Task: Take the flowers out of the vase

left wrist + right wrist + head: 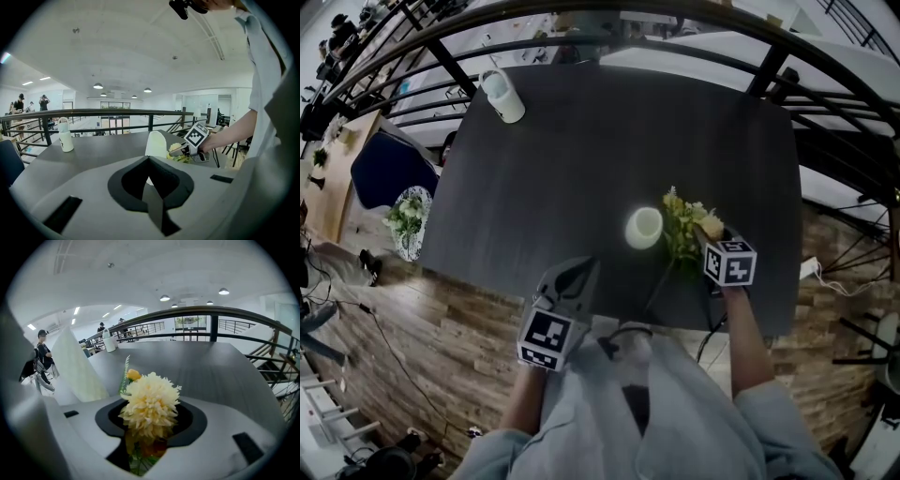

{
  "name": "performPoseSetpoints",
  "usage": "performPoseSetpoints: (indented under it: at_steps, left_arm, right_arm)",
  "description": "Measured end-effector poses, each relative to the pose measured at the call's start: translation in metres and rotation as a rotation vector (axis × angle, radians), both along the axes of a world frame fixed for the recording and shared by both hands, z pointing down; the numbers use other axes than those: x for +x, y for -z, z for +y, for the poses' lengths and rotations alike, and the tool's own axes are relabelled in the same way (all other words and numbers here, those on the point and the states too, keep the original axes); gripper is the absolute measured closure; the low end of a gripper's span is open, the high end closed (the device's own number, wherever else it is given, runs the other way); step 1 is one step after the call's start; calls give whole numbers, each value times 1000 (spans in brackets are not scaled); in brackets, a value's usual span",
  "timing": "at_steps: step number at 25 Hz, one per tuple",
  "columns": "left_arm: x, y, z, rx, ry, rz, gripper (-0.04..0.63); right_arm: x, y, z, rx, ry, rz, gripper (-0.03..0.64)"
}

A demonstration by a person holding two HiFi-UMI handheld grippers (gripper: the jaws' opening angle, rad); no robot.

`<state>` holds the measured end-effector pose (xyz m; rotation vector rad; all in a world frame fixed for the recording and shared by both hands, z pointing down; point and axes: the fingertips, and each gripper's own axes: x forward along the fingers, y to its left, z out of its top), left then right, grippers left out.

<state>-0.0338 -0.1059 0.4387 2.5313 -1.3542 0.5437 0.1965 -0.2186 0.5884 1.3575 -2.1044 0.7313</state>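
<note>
A white vase (643, 228) stands upright on the dark table (581, 159), near its front edge. Just right of it lies a bunch of pale yellow flowers (684, 225) with green leaves, the stem trailing toward the table's front edge. My right gripper (710, 242) is at the bunch. In the right gripper view the big bloom (150, 404) fills the gap between the jaws, which stand apart around the stems, and the vase (77, 366) is to its left. My left gripper (578, 267) is shut and empty, at the front edge left of the vase (157, 143).
A white bottle (503, 96) stands at the table's far left corner. A black railing (581, 42) runs behind the table. A blue chair (389, 164) and a potted plant (408, 217) are on the floor to the left. People stand far off.
</note>
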Motion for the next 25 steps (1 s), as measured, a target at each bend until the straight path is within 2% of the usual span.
performPoseSetpoints:
  at_steps: [5, 25]
  left_arm:
    - [4, -1, -1, 2, -5, 0, 595]
    - [15, 6, -9, 25, -57, 23, 595]
  right_arm:
    - [8, 0, -2, 24, -9, 36, 360]
    - [19, 46, 7, 143, -33, 55, 344]
